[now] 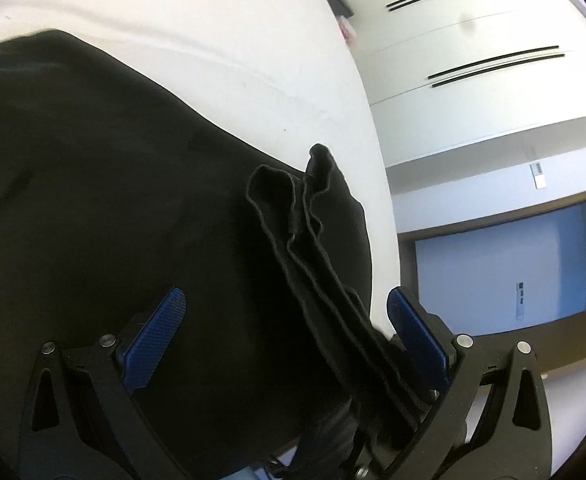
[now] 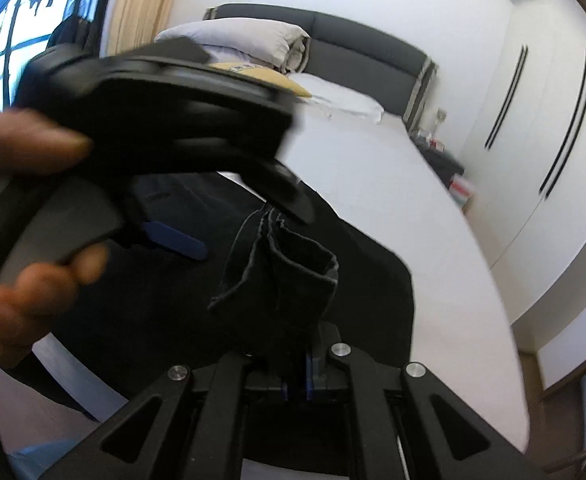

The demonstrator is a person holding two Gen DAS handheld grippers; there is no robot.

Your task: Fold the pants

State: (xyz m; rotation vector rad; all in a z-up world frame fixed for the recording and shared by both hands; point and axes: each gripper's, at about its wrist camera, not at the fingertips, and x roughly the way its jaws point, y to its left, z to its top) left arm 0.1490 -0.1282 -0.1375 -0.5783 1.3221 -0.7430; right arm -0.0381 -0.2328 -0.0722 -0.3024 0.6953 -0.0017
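Black pants (image 1: pixel 93 200) lie spread on a white bed (image 1: pixel 213 40). In the left wrist view my left gripper (image 1: pixel 285 312) is open, its blue pads (image 1: pixel 157 332) wide apart, with a bunched stack of pant hems (image 1: pixel 317 240) running between them. In the right wrist view my right gripper (image 2: pixel 297 376) is shut on the pant hems (image 2: pixel 285 276), which stick up from the jaws. The left gripper (image 2: pixel 181 240) and the hand holding it fill the upper left of that view, above the pants (image 2: pixel 365 292).
The bed's right edge (image 1: pixel 389 240) runs beside a white wardrobe (image 1: pixel 473 60). Pillows (image 2: pixel 245 40) and a dark headboard (image 2: pixel 353 40) are at the far end. A bedside table (image 2: pixel 441 156) with small items stands by the bed. A window (image 2: pixel 13 40) is at left.
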